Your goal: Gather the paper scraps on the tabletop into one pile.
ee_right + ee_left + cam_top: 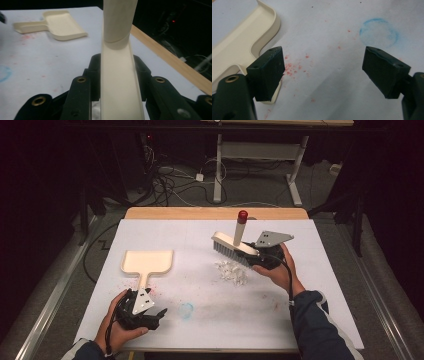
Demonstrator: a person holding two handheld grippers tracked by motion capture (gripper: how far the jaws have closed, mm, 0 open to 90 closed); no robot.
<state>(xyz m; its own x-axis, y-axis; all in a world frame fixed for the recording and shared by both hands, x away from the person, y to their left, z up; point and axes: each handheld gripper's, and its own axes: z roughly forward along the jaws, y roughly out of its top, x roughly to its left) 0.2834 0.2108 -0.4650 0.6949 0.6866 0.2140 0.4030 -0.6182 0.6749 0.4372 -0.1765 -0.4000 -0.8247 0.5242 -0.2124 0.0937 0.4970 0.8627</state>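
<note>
From the high view we see our right gripper (257,256) clamped on a cream brush (235,248), lifted off the white table (310,285). The bristles hang under the brush head on the side away from the claw, and a handle with a red cap (242,216) stands up just beyond the claw. A small heap of white scraps (232,272) lies on the table below and slightly to the claw's left.

The right gripper view adds what the high view cannot: the two black jaws of that claw (117,75) press flat against both sides of the brush back (120,95), which runs straight up between them to the round handle. A bit of the white scraps shows beneath the claw. Far ahead and to the left lies the cream dustpan (60,25).

Our left gripper (150,312) rests low near the table's near edge, and its state is hard to read from above. The left gripper view settles it: the claw (322,72) stands wide open with nothing between the jaws. The dustpan (239,47) lies just left of the left jaw, its handle end passing beside and under that jaw; we cannot tell if they touch. Red specks (294,68) dot the table between the jaws, and a faint blue ring (379,32) sits ahead of the right jaw.
</note>
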